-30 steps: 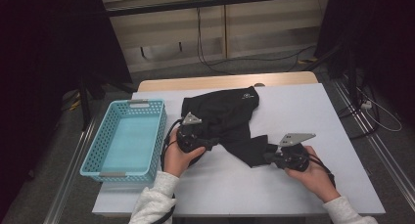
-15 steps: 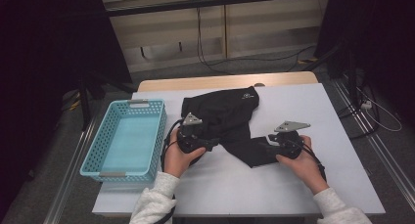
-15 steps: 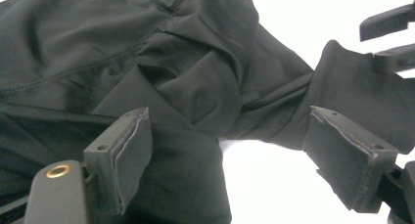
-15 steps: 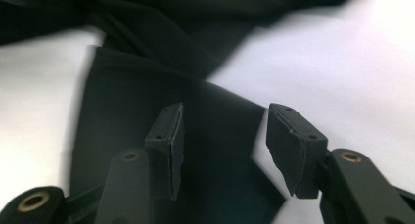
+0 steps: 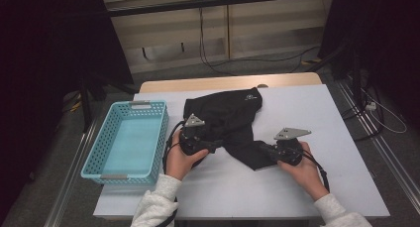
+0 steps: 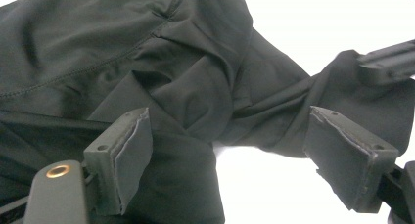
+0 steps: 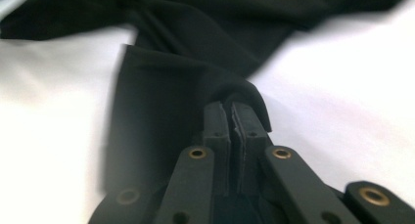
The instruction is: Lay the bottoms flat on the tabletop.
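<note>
Pinching a corner of the black garment [image 5: 233,125] with the right gripper [image 7: 230,117], pads clamped tight after just closing on a fold of cloth. Left gripper [image 6: 240,150] spread wide over the crumpled middle, gripping nothing yet (fabric lying between the pads, untouched). Early days, by the look: garment bunched mid-table [image 5: 337,138], not flattened or folded, blue basket [image 5: 94,160] empty at the left. Plenty of bare white surface front and right for spreading; basket wall close beside the left hand.
</note>
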A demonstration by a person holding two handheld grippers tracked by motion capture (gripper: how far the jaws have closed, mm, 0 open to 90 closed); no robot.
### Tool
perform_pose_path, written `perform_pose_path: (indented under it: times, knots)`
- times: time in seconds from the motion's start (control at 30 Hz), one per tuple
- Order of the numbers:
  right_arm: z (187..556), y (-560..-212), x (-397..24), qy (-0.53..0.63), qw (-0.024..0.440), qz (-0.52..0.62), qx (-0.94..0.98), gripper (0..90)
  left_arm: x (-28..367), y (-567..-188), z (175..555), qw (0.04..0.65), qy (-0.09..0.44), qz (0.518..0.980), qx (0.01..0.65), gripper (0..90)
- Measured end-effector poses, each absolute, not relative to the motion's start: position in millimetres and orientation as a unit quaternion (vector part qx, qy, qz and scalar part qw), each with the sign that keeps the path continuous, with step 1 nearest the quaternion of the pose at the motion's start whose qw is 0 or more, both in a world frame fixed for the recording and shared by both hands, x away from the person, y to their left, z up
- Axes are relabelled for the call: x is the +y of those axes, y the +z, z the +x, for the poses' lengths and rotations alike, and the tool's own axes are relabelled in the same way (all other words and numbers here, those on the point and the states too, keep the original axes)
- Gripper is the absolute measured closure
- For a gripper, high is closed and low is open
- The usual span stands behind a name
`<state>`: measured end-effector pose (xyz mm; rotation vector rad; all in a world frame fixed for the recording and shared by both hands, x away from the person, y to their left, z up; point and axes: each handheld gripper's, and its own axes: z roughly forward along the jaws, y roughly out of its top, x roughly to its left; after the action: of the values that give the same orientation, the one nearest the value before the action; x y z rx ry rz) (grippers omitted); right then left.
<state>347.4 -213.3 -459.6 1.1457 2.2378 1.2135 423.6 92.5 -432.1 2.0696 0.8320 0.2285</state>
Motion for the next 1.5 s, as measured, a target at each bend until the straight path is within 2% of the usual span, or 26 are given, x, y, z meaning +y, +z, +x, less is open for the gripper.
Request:
perform_pose_path:
  times: [0.13, 0.2, 0.33, 0.47, 0.5, 0.57, 0.7, 0.8, 0.97, 1.07, 1.2, 1.27, 1.3, 1.37, 1.4, 1.43, 1.5]
  knots:
    - [330, -455, -204, 0.430, 0.167, 0.362, 0.810, 85.8, 89, -436, 422, 0.430, 0.089, 0.834, 0.334, 18.4]
    - [324, -456, -199, 0.435, 0.148, 0.352, 0.816, 84.5, 87, -436, 421, 0.428, 0.088, 0.835, 0.333, 18.3]
    - [314, -460, -187, 0.422, 0.128, 0.322, 0.838, 74.7, 85, -434, 419, 0.431, 0.090, 0.835, 0.329, 18.3]
    - [312, -454, -185, 0.425, 0.134, 0.326, 0.834, 52.4, 84, -435, 419, 0.428, 0.087, 0.837, 0.330, 18.3]
    - [313, -452, -187, 0.434, 0.125, 0.329, 0.829, 50.8, 85, -435, 419, 0.429, 0.088, 0.836, 0.330, 18.3]
    - [316, -448, -192, 0.439, 0.138, 0.346, 0.818, 46.1, 85, -435, 420, 0.428, 0.089, 0.837, 0.328, 18.3]
    - [328, -442, -204, 0.445, 0.153, 0.375, 0.799, 45.9, 86, -435, 420, 0.429, 0.091, 0.836, 0.330, 18.4]
    - [342, -446, -208, 0.428, 0.171, 0.405, 0.790, 46.2, 86, -436, 419, 0.425, 0.089, 0.838, 0.331, 18.4]
    - [366, -459, -207, 0.421, 0.166, 0.451, 0.769, 53.0, 89, -436, 420, 0.422, 0.097, 0.838, 0.331, 18.4]
    - [379, -465, -202, 0.422, 0.164, 0.471, 0.757, 53.9, 90, -436, 420, 0.425, 0.095, 0.836, 0.335, 18.4]
    - [388, -470, -187, 0.393, 0.188, 0.474, 0.765, 54.1, 91, -438, 421, 0.424, 0.094, 0.836, 0.335, 18.4]
    - [391, -473, -179, 0.397, 0.176, 0.471, 0.768, 58.0, 90, -439, 420, 0.423, 0.092, 0.837, 0.334, 18.4]
    - [391, -472, -175, 0.391, 0.185, 0.462, 0.774, 59.7, 90, -439, 421, 0.422, 0.094, 0.838, 0.334, 18.4]
    - [390, -472, -169, 0.389, 0.185, 0.452, 0.781, 72.6, 91, -438, 421, 0.422, 0.094, 0.837, 0.335, 18.4]
    - [389, -473, -168, 0.396, 0.173, 0.449, 0.782, 81.8, 92, -437, 421, 0.423, 0.096, 0.837, 0.334, 18.4]
    - [389, -473, -169, 0.401, 0.161, 0.451, 0.781, 86.4, 93, -436, 421, 0.424, 0.098, 0.836, 0.335, 18.4]
    - [389, -472, -172, 0.405, 0.152, 0.447, 0.782, 88.7, 93, -436, 421, 0.425, 0.098, 0.835, 0.336, 18.4]
